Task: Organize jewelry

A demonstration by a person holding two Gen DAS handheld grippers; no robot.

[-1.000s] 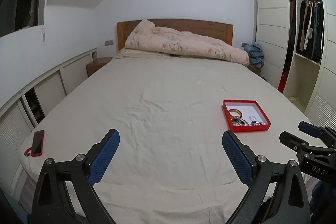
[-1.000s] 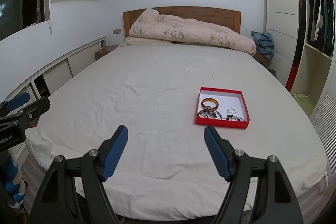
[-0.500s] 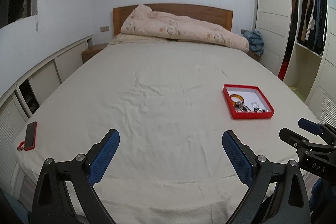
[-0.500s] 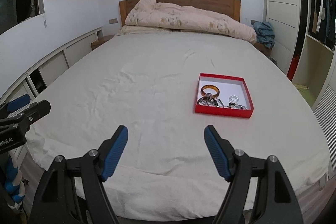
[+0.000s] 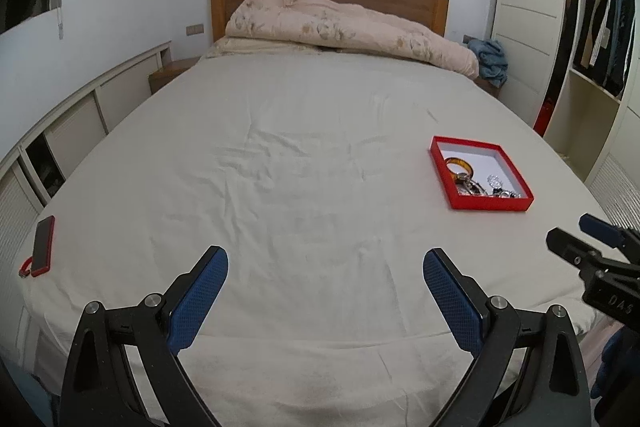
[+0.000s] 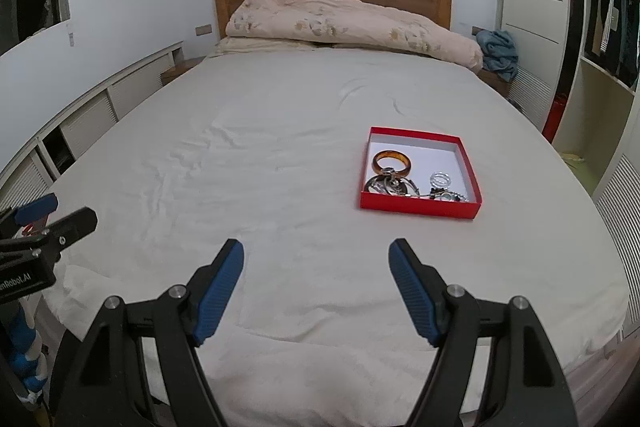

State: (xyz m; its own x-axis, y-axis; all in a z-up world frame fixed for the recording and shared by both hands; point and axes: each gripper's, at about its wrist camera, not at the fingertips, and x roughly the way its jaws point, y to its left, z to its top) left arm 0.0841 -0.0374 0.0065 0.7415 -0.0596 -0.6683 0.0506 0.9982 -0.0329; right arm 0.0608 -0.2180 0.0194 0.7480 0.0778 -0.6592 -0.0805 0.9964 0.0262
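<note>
Left wrist view first: left hand-held gripper (image 5: 324,267) held over the near edge of the bed (image 5: 304,167), blue fingers spread wide, nothing between them. Right hand-held gripper (image 6: 316,259) likewise wide apart and empty, hovering low over the bed, aimed just left of the red box (image 6: 420,205).

Every piece inside that box, on the right half of the bed, well apart from both grippers: amber bangle (image 6: 392,163) toward the back left, clear faceted ring (image 6: 440,180) to its right, tangle of silvery pieces (image 6: 394,187) crowded along the front wall, overlapping. No loose piece seen out on the bed.

As to the step in hand: hard to settle. Fits a stage with the pieces heaped together and waiting to be separated; fits equally a stage with everything already gathered into the box. Neither view enough to choose. Any further handling, judged from the heap, likely to call for a slow approach from above, fingers narrowed to one piece at a time, and care not to drag tangled neighbours along or tip a light box on soft bedding.

Seen only from the left wrist: red-cased phone (image 5: 43,245) near the bed's left edge, plus the box at a slant with its contents small. Seen better from the right wrist: box nearly head-on, single pieces told apart. Each view also catching the other gripper at its margin.
</note>
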